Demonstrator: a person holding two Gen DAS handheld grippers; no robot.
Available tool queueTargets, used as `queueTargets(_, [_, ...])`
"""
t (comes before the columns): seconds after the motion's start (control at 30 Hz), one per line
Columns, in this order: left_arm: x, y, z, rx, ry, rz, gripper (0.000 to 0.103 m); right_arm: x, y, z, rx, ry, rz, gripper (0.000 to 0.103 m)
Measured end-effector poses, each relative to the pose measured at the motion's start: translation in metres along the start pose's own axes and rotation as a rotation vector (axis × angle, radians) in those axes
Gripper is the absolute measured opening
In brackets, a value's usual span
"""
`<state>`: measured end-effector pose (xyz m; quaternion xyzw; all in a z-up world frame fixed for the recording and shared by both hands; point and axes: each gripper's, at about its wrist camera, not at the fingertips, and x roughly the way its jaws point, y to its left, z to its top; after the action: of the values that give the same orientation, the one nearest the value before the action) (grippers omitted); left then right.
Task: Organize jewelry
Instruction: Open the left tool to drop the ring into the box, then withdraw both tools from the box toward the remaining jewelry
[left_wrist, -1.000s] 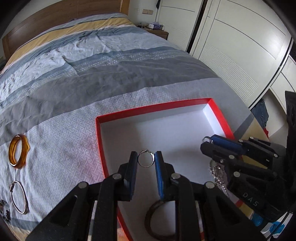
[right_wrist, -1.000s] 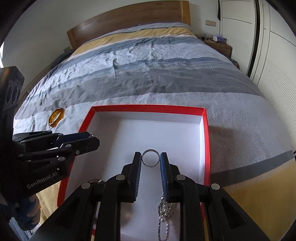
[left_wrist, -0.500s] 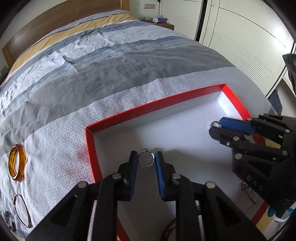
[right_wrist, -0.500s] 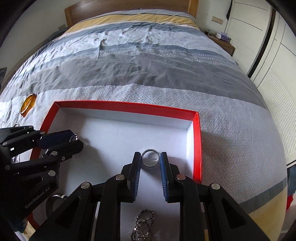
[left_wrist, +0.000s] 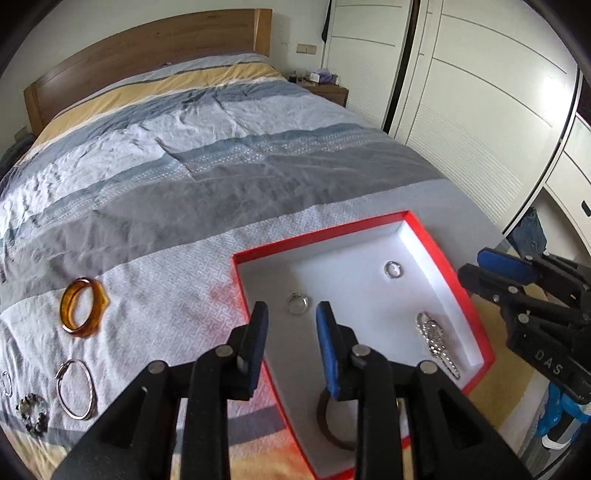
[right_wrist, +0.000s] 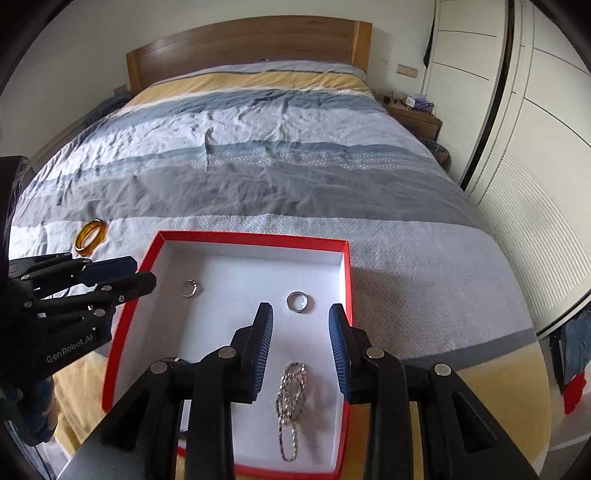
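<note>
1. Black-framed with blue pads, the left gripper (left_wrist: 291, 314) hangs over the near-left part of the red box (left_wrist: 317, 240), jaws wide apart and holding nothing.
2. The right gripper (right_wrist: 301, 317) hovers over the box's right half, jaws likewise spread wide and empty.
3. Inside the box, a dark bangle (left_wrist: 327, 421) lies nearest, partly hidden behind the left gripper, and a silver chain (right_wrist: 291, 395) lies on the white floor under the right gripper.
4. Further in, a small ring (left_wrist: 297, 304) lies just beyond the left fingertips, and a plain band (right_wrist: 298, 302) rests just ahead of the right fingertips.
5. On the bedspread (left_wrist: 166, 192) left of the box lie a bead bracelet (left_wrist: 33, 410), a silver bangle (left_wrist: 75, 389) and, beyond them, an amber bangle (left_wrist: 83, 312).
6. A wooden headboard (right_wrist: 243, 44) stands at the far end.
</note>
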<state>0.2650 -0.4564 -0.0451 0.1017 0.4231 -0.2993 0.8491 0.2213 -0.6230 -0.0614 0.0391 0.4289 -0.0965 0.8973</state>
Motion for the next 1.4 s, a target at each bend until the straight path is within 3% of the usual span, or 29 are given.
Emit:
queueTargets(0.2, [-0.088, 0.027, -0.039, -0.021, -0.050, 0.060, 0.026, -0.070, 0.040, -0.023, 0.021, -0.049, 0.058, 0.033])
queueTargets(0.43, [-0.181, 0.083, -0.103, -0.037, -0.067, 0.172, 0.026, -0.136, 0.106, -0.061, -0.001, -0.078, 0.152, 0.033])
queueTargets(0.57, [-0.232, 0.120, -0.141, -0.083, -0.099, 0.239, 0.032, -0.167, 0.137, -0.079, -0.011, -0.093, 0.184, 0.033])
queueTargets(0.77, [-0.294, 0.164, -0.192, -0.161, -0.140, 0.305, 0.033, -0.203, 0.172, -0.100, -0.032, -0.118, 0.214, 0.033])
queueTargets(1.07, [-0.338, 0.199, -0.240, -0.242, -0.185, 0.344, 0.033, -0.239, 0.211, -0.112, -0.081, -0.157, 0.241, 0.035])
queueTargets(1.4, [-0.313, 0.208, -0.257, -0.272, -0.146, 0.293, 0.034, -0.219, 0.227, -0.118, -0.079, -0.124, 0.257, 0.040])
